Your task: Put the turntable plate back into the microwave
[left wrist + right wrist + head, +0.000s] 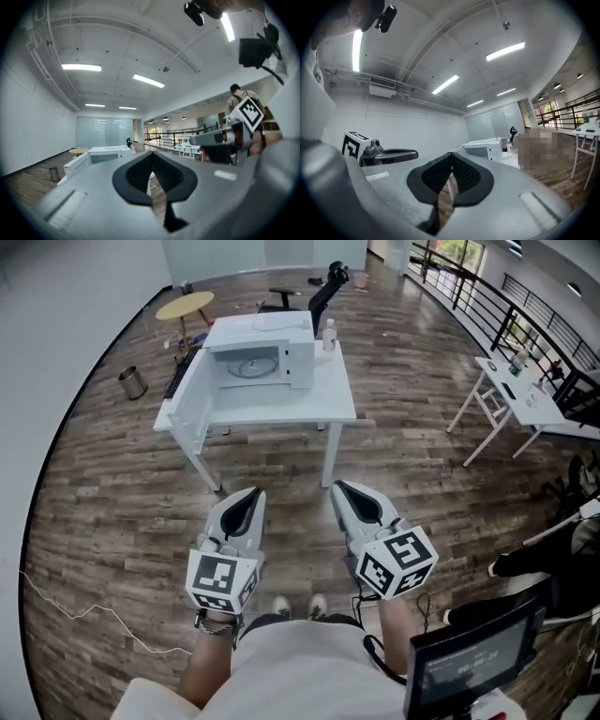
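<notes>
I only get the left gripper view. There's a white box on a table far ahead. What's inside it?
Observer: That's the microwave. The head view looks into it: a round plate appears to lie on its floor.
Operator: And the tool beside mine, is it carrying anything?
Observer: No. In the right gripper view, the right gripper has its jaws together with nothing between them.
Operator: Is anything else up on that table?
Observer: Yes. In the head view, a small clear bottle stands on the table, just to the right of the microwave.
</notes>
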{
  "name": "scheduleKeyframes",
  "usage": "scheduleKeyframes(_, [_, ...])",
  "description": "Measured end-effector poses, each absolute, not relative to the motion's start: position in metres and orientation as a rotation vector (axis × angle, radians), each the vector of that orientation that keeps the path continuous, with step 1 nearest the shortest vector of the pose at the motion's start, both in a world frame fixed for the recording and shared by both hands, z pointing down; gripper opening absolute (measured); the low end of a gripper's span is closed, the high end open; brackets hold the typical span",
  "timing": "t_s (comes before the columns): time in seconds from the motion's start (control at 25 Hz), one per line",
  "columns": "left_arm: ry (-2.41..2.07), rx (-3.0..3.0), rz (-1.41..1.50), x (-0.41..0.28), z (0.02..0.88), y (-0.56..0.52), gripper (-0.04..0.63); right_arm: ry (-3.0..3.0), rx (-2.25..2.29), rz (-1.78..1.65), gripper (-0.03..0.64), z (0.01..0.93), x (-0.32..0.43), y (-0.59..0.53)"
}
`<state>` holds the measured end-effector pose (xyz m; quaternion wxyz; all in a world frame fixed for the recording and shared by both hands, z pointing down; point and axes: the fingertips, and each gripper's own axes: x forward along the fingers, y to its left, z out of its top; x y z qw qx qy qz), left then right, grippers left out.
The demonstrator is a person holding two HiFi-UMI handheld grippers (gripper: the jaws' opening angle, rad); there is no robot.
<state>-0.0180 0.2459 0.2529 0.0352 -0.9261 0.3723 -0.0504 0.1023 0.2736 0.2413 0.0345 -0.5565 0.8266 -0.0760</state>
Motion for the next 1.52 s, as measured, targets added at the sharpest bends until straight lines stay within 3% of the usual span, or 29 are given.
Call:
scheduleKeyframes(0.8, [1.121, -2.793, -0.085, -0.042, 0.227, 0.257, 0.008, 2.595, -1.74, -0.075, 0.002, 0.214, 0.056, 0.281])
scheduleKeyframes(1.52, [1.11, -2.784, -0.077, -0.03, 0.222, 0.251, 0.008, 2.592, -1.782, -0.041, 0.002, 0.212, 0.068, 0.275])
